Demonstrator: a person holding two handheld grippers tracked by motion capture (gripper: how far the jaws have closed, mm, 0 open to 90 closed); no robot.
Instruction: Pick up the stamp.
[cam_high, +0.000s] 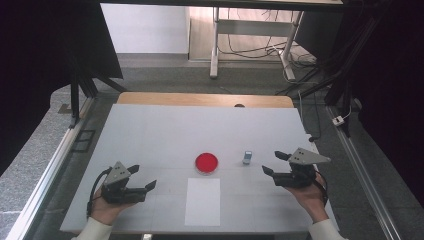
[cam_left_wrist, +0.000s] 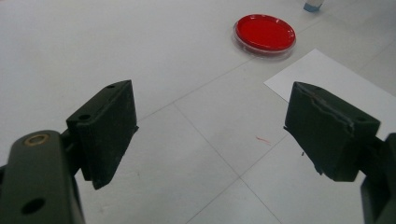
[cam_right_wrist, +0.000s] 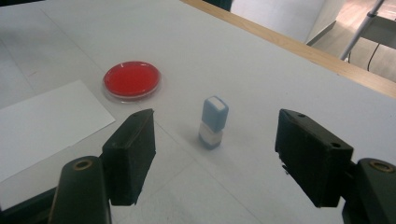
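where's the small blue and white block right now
In the high view the small blue and white block stands upright on the white table, between the round red dish and the right gripper.

Small block (cam_right_wrist: 214, 122): blue top with a white face, white lower part; stands upright on the white worktop (cam_high: 150, 135), free of any contact; well apart from the right edge of the red dish.
Red dish (cam_high: 206, 163): round, shallow, clear rim, red inside; lies flat near the worktop's middle, just beyond the far edge of the white paper sheet (cam_high: 202, 201).
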